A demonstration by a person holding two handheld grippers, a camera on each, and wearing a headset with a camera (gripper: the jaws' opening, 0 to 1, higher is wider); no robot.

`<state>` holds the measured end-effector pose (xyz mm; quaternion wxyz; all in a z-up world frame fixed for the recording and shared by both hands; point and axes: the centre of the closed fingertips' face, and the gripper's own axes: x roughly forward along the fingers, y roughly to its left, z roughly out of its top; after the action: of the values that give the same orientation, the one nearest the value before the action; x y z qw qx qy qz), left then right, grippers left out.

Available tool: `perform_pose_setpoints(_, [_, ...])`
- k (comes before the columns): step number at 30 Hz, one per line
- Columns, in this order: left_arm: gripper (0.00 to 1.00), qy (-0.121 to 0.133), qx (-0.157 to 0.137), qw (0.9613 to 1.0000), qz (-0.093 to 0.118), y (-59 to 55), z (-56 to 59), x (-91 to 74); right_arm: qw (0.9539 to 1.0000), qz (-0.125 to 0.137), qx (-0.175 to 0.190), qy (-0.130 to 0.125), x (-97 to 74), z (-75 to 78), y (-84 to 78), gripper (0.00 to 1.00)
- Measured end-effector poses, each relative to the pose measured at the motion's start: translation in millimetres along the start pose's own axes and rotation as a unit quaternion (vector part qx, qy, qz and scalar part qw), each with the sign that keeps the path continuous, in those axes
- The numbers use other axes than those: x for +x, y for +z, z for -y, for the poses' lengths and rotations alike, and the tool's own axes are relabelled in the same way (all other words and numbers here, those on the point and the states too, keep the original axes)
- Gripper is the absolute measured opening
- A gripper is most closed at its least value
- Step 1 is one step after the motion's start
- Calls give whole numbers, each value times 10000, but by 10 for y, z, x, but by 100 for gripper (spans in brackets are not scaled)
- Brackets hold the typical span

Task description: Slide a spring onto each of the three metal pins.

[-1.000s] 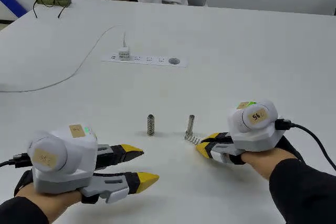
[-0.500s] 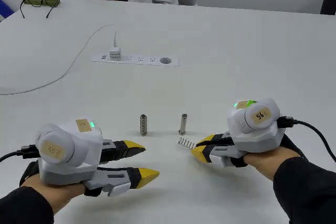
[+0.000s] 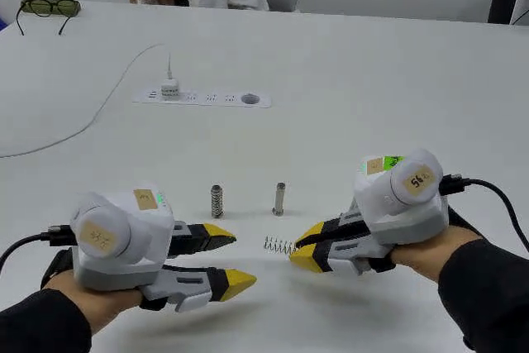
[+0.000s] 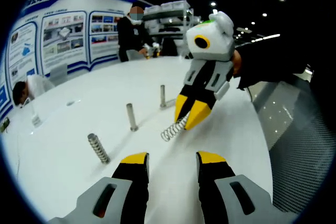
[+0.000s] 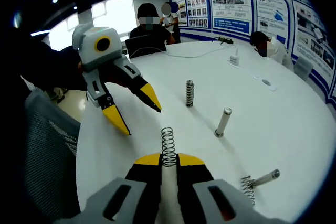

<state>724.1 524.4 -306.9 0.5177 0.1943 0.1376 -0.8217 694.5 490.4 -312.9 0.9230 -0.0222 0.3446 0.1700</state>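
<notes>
My right gripper (image 3: 299, 255) has its jaws pinched almost closed on one end of a spring (image 3: 278, 245), and most of the coils stick out free beyond the tips. My left gripper (image 3: 229, 260) hovers just beside it, jaws apart and holding nothing. The spring sits low over the worktop (image 3: 372, 97), near the bare pin (image 3: 279, 198) but apart from it, on my side of it. Its long axis lies about level, in line with my jaws, with the free end pointing toward the left gripper, while the pin stands upright. I judge the step now is to roll my wrist until the spring hangs plumb with its open end down, centre that end over the pin's top, then lower it straight along the pin. With a grip this near the end the coils may sag or wobble, so I should go slowly. The neighbouring pin (image 3: 216, 201) already wears a spring, and a third pin (image 5: 264, 177) waits with a loose spring (image 5: 247, 183) at its foot.
</notes>
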Motion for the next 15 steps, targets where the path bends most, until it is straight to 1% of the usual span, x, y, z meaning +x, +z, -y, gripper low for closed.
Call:
perform_pose_setpoints(1, [37,-12,17,10000,-11,1,10,3,10000,-12,-63,65,-1,-31,4,11])
perform_pose_setpoints(2, [37,-35,51,10000,-22,4,29,7,9997,-44,-150,183,-1,-86,4,11])
perform_pose_setpoints(4, [37,-79,98,9999,-41,2,55,16,9991,-100,-272,297,-1,-144,3,11])
perform_pose_setpoints(5, [37,-112,142,9998,-53,4,76,21,9982,-149,-408,408,-1,-195,2,11])
perform_pose_setpoints(7, [36,-183,215,9996,-76,4,115,30,9970,-216,-537,516,-1,-256,3,11])
perform_pose_setpoints(11, [35,-305,289,9991,-109,-1,185,47,9951,-325,-684,634,5,-305,-5,12])
perform_pose_setpoints(15, [33,-439,442,9979,-202,-24,273,69,9932,-395,-782,763,8,-361,-14,12])
